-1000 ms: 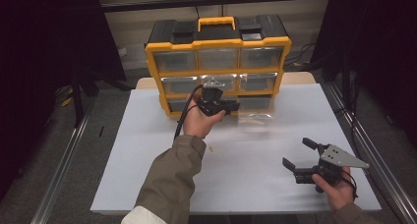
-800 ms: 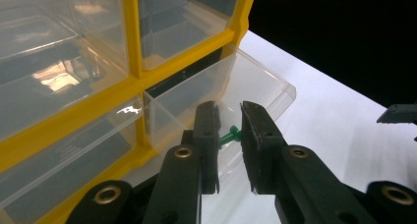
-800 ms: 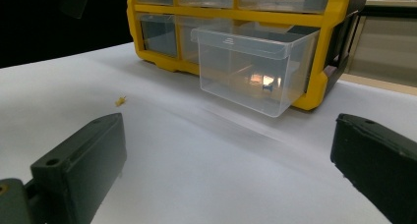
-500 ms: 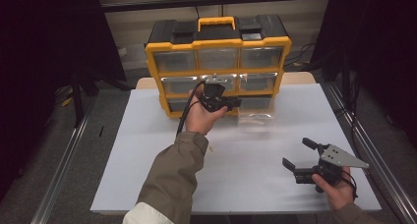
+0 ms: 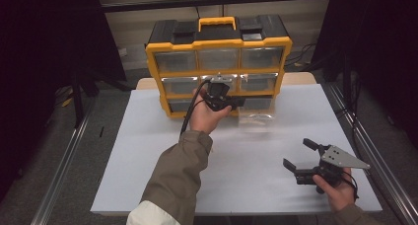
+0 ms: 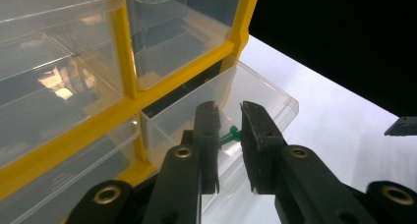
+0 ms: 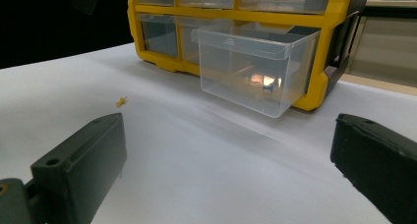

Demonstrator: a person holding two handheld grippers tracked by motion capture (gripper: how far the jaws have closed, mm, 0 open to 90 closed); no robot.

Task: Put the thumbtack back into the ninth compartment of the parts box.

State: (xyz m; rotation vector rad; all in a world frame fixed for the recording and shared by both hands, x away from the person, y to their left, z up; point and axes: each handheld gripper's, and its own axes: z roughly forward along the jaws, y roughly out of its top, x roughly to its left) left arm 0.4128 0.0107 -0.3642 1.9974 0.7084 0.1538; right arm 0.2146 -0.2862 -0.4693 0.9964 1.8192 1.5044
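A yellow and black organizer with clear drawers stands at the back of the white table. Its lower right drawer is pulled out. In the left gripper view a small green pin lies inside that drawer. My left gripper hovers just above and in front of it, and its jaws stand a narrow gap apart with nothing pinched. My right gripper rests low at the table's front right, open wide and empty. It faces the drawer.
A tiny yellow scrap lies on the white table left of the pulled-out drawer. The organizer blocks the table's far side. Metal rails run along both table sides, and a black cable trails from the left gripper.
My left gripper has shifted slightly up and toward the organizer's front. The right gripper has stayed where it was.
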